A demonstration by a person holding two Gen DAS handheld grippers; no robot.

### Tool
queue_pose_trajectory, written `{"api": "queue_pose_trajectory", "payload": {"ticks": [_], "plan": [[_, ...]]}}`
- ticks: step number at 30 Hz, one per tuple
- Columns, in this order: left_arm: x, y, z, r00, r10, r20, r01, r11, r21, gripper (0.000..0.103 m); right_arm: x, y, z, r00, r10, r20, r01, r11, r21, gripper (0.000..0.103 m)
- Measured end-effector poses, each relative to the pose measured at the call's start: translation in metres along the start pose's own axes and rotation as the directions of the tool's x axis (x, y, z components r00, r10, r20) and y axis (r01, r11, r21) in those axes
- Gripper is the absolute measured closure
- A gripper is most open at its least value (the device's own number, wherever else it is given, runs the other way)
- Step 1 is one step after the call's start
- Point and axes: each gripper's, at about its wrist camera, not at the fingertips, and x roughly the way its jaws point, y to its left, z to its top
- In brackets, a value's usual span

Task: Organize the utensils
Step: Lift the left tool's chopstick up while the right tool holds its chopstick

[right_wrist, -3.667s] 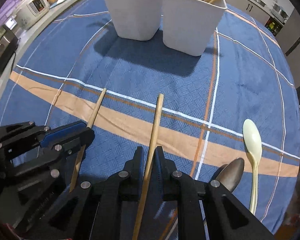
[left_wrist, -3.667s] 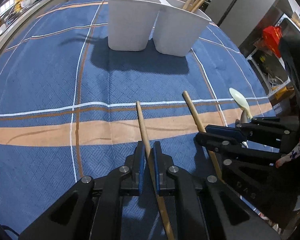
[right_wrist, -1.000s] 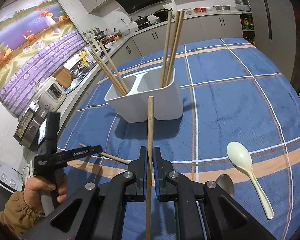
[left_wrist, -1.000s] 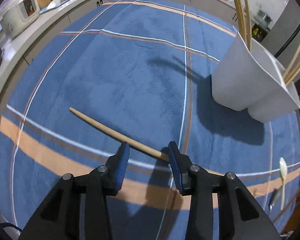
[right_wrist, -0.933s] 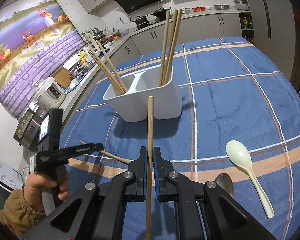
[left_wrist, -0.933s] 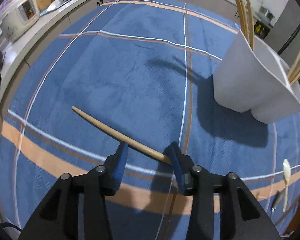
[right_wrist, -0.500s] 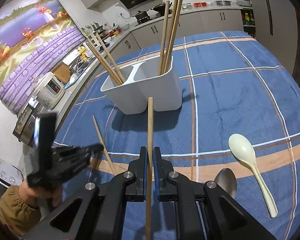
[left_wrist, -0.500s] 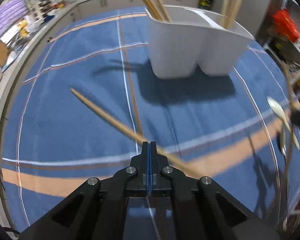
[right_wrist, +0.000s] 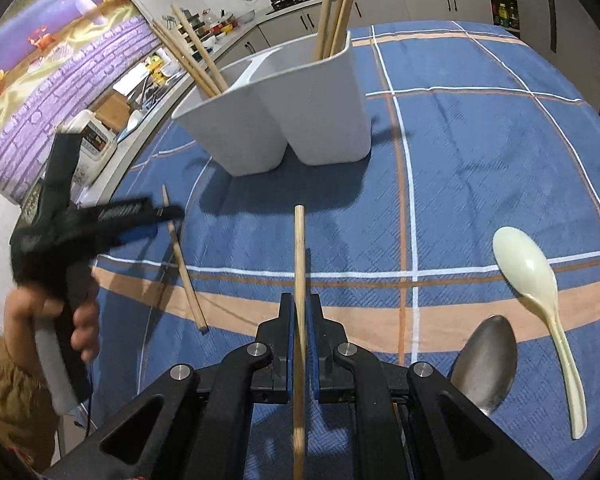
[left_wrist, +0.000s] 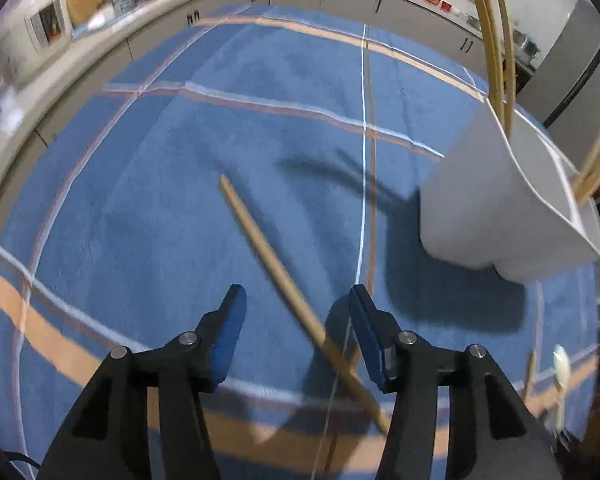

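My right tongs clamp one wooden chopstick, its tip aimed at the white two-compartment holder, ready to drop in. My left tongs have just been opening; their blue pads straddle the loose chopstick without pressing it, and it lies on the blue plaid surface. Beyond, the holder already keeps other chopsticks upright.

The blue tablecloth is open left of the white holder. A loose chopstick lies diagonally across this area, between the parted jaws of the left gripper. Upright chopsticks crowd the holder's openings. A cream spoon and metal spoon occupy the right side.
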Motion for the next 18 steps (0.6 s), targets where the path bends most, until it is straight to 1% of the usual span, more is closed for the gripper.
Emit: {"api": "queue_pose_trajectory", "payload": {"ticks": [1,2,3,4,5,7,8,10,11,13,15,18], "plan": [[0.001,-0.007,0.003,1.0,0.018,0.015,-0.019,0.999,0.034,0.077,0.002,0.0,-0.001,1.0,-0.006,-0.004,0.006,1.0,-0.003,0.097],[0.002,-0.017,0.003,0.998,0.042,0.037,-0.045,0.995,0.091,0.09,0.003,0.0,-0.001,1.0,-0.011,-0.006,0.011,1.0,-0.004,0.097],[0.003,-0.02,0.003,0.998,0.041,0.043,-0.046,0.992,0.119,0.092,0.004,0.0,-0.002,1.0,-0.017,-0.01,0.017,1.0,-0.006,0.097],[0.0,-0.027,-0.002,0.999,0.023,0.046,-0.03,0.986,0.161,0.093,0.005,0.001,-0.002,1.0,-0.024,-0.016,0.024,1.0,-0.009,0.097],[-0.001,-0.034,0.001,0.999,0.013,0.046,-0.022,0.982,0.185,0.094,0.006,0.001,-0.002,0.999,-0.028,-0.018,0.028,1.0,-0.011,0.097],[-0.01,-0.039,-0.017,0.999,-0.005,0.045,-0.007,0.964,0.266,0.095,0.006,0.0,-0.004,0.999,-0.038,-0.027,0.038,0.999,-0.011,0.097],[-0.012,-0.038,-0.022,0.999,-0.017,0.039,0.005,0.96,0.279,0.095,0.008,0.001,-0.003,0.999,-0.041,-0.032,0.041,0.999,-0.011,0.097],[-0.019,-0.025,-0.034,0.997,-0.078,0.01,0.072,0.956,0.284,0.095,0.008,-0.001,-0.004,0.998,-0.046,-0.038,0.045,0.999,-0.011,0.097],[-0.029,-0.016,-0.046,0.994,-0.113,-0.01,0.112,0.955,0.275,0.095,0.008,-0.002,-0.005,0.998,-0.048,-0.041,0.048,0.999,-0.01,0.097],[-0.034,-0.007,-0.051,0.987,-0.155,-0.041,0.16,0.953,0.258,0.095,0.009,-0.005,-0.005,0.998,-0.05,-0.046,0.05,0.999,-0.008,0.097],[-0.039,-0.003,-0.056,0.984,-0.167,-0.055,0.176,0.951,0.254,0.095,0.01,-0.005,-0.004,0.997,-0.056,-0.051,0.056,0.998,-0.016,0.097],[-0.042,-0.014,-0.061,0.988,-0.147,-0.052,0.156,0.948,0.278,0.095,0.014,0.0,-0.001,0.995,-0.082,-0.059,0.08,0.996,-0.038,0.096]]}}
